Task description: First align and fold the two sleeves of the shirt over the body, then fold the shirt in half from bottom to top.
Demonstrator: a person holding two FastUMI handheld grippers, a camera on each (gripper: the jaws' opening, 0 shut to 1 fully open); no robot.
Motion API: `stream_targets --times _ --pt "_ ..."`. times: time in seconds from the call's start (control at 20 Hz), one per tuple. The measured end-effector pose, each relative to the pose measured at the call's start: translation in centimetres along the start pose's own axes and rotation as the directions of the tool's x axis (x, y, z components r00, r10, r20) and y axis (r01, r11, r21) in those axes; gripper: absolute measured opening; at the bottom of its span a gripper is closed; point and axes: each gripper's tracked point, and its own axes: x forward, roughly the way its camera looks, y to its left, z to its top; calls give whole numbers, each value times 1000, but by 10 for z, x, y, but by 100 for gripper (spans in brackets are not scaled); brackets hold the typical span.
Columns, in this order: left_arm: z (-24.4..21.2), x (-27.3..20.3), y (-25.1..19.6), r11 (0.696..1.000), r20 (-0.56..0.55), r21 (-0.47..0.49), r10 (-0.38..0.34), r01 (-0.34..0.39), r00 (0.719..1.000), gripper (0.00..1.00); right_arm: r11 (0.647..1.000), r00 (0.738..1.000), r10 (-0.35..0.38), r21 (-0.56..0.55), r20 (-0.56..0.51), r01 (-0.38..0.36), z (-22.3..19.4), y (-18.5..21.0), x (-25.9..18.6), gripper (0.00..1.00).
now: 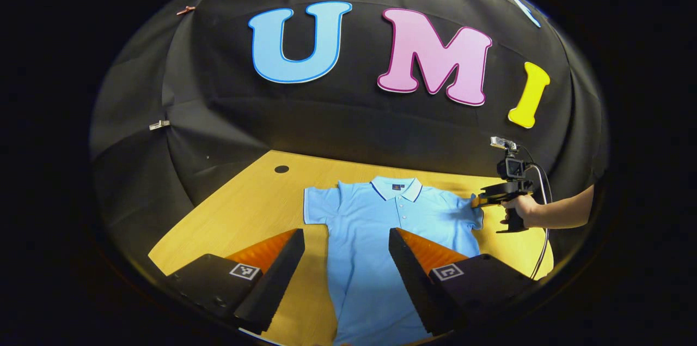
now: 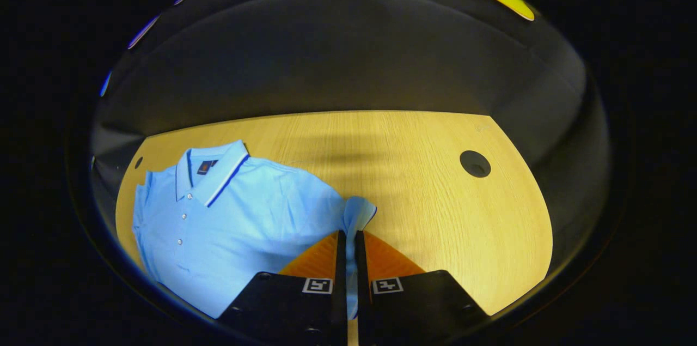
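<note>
Light blue knit, the shirt lies flat and face up on the wooden table, collar toward the far edge and hem toward the near edge, so its long axis runs near to far. In the right gripper view the right gripper has its fingers pressed together with the right sleeve pinched between them; that sleeve sits at the shirt's outer side, and the body lies to the left of the gripper there, which I judge is the way the fold has to travel. In the left gripper view the same gripper, held by a hand, meets the sleeve toward the table's right edge. The left gripper hangs over the lower body with its fingers spread wide and nothing between them; the left sleeve lies flat beyond it, nearer to it than to the other tool. A small dark tag sits inside the collar; its writing is too small to read.
</note>
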Motion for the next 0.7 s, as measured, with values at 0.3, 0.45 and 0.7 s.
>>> stream_targets --times 0.3,0.45,0.7 --pt "-3 -9 12 1000 -8 25 -15 16 1000 99 989 993 85 -125 78 -75 30 72 -23 12" --pt "0 -14 22 1000 -5 18 -11 11 1000 99 977 988 136 -174 67 -122 25 118 -31 12" --pt "-8 -17 38 1000 -22 -27 1 -2 1000 99 945 976 216 -254 7 -207 -4 188 -31 16"
